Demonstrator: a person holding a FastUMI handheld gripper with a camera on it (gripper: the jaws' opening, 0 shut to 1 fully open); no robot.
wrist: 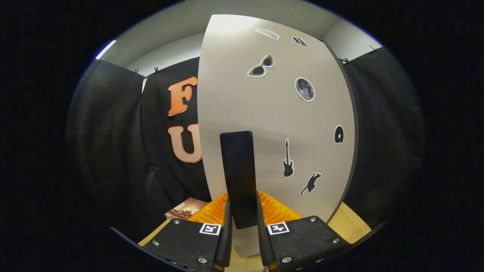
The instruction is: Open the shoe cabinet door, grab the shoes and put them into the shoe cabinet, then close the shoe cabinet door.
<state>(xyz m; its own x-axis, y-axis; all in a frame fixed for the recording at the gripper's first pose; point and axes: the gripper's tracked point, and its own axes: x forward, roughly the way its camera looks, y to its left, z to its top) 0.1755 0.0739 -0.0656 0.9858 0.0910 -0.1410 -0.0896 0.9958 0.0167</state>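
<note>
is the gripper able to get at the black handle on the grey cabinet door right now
Probably yes: the gripper already has the black handle between its fingers on the grey cabinet door, nothing between.

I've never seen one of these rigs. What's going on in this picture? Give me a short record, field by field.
tool: hand-held gripper, fingers closed on both sides of the black door handle
handle: upright black bar on the shoe cabinet door
door: pale grey panel just ahead of the fingers, with stickers: sunglasses, moon, guitar, cat
beside door: a booklet near its foot
stage: handle gripped; whether the door is open or closed is unclear
</note>
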